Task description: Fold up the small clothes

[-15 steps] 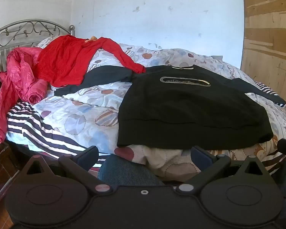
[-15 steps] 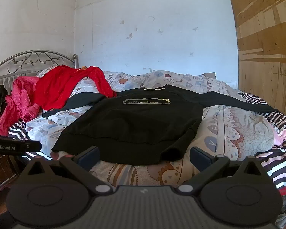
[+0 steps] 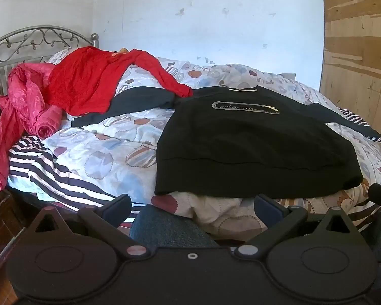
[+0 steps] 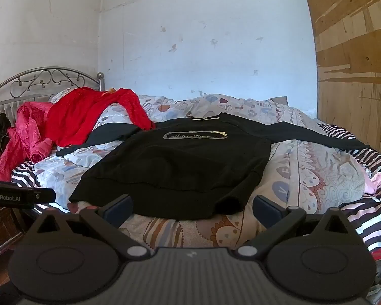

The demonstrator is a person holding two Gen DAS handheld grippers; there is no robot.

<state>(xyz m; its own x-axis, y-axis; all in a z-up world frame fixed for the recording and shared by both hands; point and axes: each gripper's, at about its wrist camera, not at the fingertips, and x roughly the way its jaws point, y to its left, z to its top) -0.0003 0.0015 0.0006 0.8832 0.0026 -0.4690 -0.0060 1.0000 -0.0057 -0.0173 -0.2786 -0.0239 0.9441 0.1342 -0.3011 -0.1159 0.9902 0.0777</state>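
A black sweatshirt (image 3: 254, 147) with an oval chest logo lies spread flat on the bed, hem toward me, sleeves stretched out left and right. It also shows in the right wrist view (image 4: 185, 167). My left gripper (image 3: 193, 209) is open and empty, held just short of the hem's left part, above the bed's front edge. My right gripper (image 4: 191, 207) is open and empty, just in front of the hem's right part.
A red garment (image 3: 89, 81) and a pink garment (image 3: 25, 106) lie piled at the bed's left by the metal headboard (image 3: 38, 40). The patterned duvet (image 4: 317, 172) covers the bed. A plywood wall (image 4: 355, 76) stands at the right. The left gripper's body (image 4: 17, 197) shows in the right view.
Both views have barely shifted; the grippers stay open in front of the sweatshirt's hem.
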